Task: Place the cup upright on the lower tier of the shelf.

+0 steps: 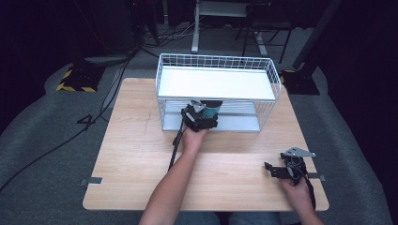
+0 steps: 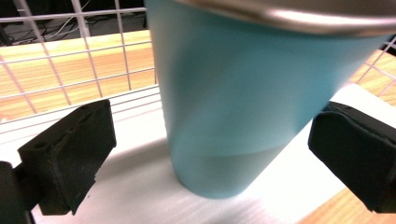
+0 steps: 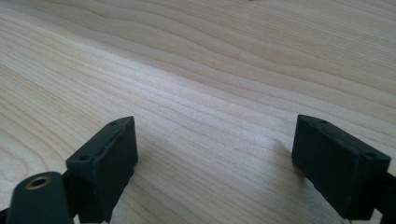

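My left gripper (image 1: 202, 114) reaches into the lower level of the white wire rack (image 1: 270, 70), its fingers (image 2: 70, 154) spread wide on either side of a teal cup (image 2: 233, 112) without touching it. The cup stands on the rack's white bottom shelf (image 2: 140, 196), leaning a little in the left gripper view. My right gripper (image 1: 277, 169) rests low over the bare wooden surface (image 1: 141, 154) near its right front corner, fingers (image 3: 338, 163) released and holding nothing.

Lower tier of white wire-mesh shelf rack (image 1: 270, 79) is entered from its open 6 o'clock side only; mesh walls at 3, 9 and 12. Teal tapered metal cup (image 2: 224, 107) is flanked by gaps both sides. Light wooden tabletop (image 1: 141, 154) unobstructed at 6.
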`<act>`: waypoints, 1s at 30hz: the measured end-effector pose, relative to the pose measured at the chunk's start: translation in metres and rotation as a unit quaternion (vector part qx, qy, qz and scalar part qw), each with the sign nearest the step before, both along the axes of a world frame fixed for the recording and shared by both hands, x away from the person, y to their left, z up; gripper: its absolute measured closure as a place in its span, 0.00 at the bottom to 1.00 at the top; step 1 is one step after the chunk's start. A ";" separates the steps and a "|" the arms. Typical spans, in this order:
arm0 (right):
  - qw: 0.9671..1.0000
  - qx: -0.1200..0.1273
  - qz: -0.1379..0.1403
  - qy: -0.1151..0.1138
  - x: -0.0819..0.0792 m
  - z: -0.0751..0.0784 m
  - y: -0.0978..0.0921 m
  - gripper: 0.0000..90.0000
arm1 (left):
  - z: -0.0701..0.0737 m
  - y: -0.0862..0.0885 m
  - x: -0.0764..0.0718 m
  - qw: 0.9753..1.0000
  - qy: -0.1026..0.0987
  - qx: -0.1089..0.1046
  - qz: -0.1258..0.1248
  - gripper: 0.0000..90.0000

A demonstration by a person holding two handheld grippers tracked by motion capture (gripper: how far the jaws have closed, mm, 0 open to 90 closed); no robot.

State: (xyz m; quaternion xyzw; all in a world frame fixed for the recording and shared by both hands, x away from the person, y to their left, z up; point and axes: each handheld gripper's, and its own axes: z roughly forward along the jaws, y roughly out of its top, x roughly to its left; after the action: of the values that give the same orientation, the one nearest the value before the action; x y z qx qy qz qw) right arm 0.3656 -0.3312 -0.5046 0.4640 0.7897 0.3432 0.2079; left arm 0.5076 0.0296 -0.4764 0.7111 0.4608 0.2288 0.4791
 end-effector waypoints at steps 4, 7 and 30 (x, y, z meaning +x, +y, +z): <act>1.000 0.000 0.000 0.000 0.000 0.000 0.000 0.16 | 0.007 0.006 -0.010 1.000 -0.001 -0.011 -0.008 0.00; 1.000 0.000 0.000 0.000 0.000 0.000 0.000 0.16 | 0.010 0.008 -0.017 1.000 0.000 -0.017 -0.006 0.00; 1.000 0.002 0.004 0.000 0.001 0.000 0.001 0.16 | 0.047 0.059 -0.107 0.998 -0.024 -0.032 -0.042 0.04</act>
State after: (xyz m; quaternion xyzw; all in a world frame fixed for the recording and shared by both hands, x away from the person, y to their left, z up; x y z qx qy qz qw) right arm 0.3665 -0.3301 -0.5047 0.4616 0.7907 0.3455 0.2059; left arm 0.4010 0.0890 -0.4290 0.7085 0.4260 0.2102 0.5219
